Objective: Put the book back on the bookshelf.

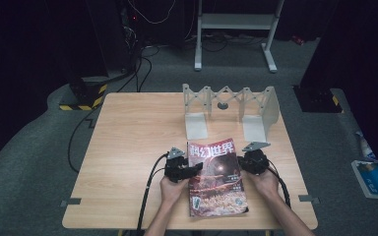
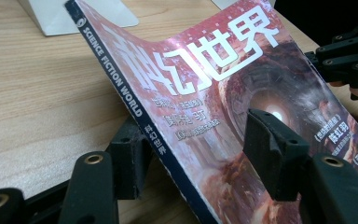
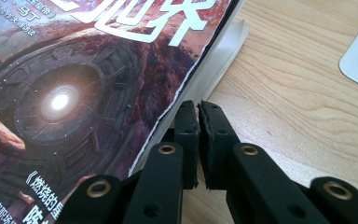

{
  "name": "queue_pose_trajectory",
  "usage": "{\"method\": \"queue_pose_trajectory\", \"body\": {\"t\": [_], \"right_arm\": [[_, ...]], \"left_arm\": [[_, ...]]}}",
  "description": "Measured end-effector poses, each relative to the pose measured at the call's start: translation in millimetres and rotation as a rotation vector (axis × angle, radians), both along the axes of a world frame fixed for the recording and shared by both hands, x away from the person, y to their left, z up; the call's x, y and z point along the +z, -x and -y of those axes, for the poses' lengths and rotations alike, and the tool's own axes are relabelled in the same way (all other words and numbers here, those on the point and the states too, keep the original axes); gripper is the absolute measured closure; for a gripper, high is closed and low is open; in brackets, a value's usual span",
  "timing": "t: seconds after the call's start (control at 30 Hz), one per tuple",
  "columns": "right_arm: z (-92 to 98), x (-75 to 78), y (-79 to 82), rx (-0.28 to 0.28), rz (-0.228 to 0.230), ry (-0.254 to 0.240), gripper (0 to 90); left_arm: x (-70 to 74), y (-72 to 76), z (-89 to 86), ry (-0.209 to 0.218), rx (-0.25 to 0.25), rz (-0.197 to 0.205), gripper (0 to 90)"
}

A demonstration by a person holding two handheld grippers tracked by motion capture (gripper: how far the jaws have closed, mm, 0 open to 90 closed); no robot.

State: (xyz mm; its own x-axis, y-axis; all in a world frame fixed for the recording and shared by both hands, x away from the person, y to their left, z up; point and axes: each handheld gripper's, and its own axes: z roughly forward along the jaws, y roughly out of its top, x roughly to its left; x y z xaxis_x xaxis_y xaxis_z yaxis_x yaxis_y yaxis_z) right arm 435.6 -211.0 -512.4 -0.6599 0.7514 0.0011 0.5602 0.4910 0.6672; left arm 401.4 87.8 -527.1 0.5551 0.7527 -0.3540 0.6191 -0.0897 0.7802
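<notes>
A magazine (image 1: pixel 216 177) with a reddish cover and white Chinese title lies on the wooden table (image 1: pixel 128 147) near its front edge. My left gripper (image 1: pixel 194 169) is at the magazine's left side. In the left gripper view its jaws (image 2: pixel 200 158) stand open astride the dark spine (image 2: pixel 140 116), one below it and one over the cover, and that edge is raised off the table. My right gripper (image 1: pixel 243 164) is at the magazine's right edge. In the right gripper view it (image 3: pixel 198 140) is shut, with nothing between its pads, right beside the page edges (image 3: pixel 214 60).
A white folding rack (image 1: pixel 229 110) with two flat feet stands just behind the magazine; one foot (image 2: pixel 74 16) lies close to the spine's far end. Cables trail from both grippers off the front edge. A blue and white item (image 1: pixel 374 177) lies on the floor at right.
</notes>
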Motion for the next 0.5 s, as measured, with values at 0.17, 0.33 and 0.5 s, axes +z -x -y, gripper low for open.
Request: {"method": "queue_pose_trajectory", "body": {"t": [0.17,0.33,0.5], "right_arm": [[-1.1,-0.3,0.7,0.016,0.009,0.007,87.5],[-0.6,-1.5,1.5,0.022,0.015,-0.001,89.1],[0.7,-2.3,-0.1,0.034,0.010,-0.021,89.5]], "left_arm": [[0.3,-7.4,3.4,-0.029,-0.018,-0.026,40.8],[-1.2,-10.9,1.5,0.004,-0.007,-0.047,40.1],[5.6,-20.8,7.4,-0.055,-0.015,-0.083,33.9]]}}
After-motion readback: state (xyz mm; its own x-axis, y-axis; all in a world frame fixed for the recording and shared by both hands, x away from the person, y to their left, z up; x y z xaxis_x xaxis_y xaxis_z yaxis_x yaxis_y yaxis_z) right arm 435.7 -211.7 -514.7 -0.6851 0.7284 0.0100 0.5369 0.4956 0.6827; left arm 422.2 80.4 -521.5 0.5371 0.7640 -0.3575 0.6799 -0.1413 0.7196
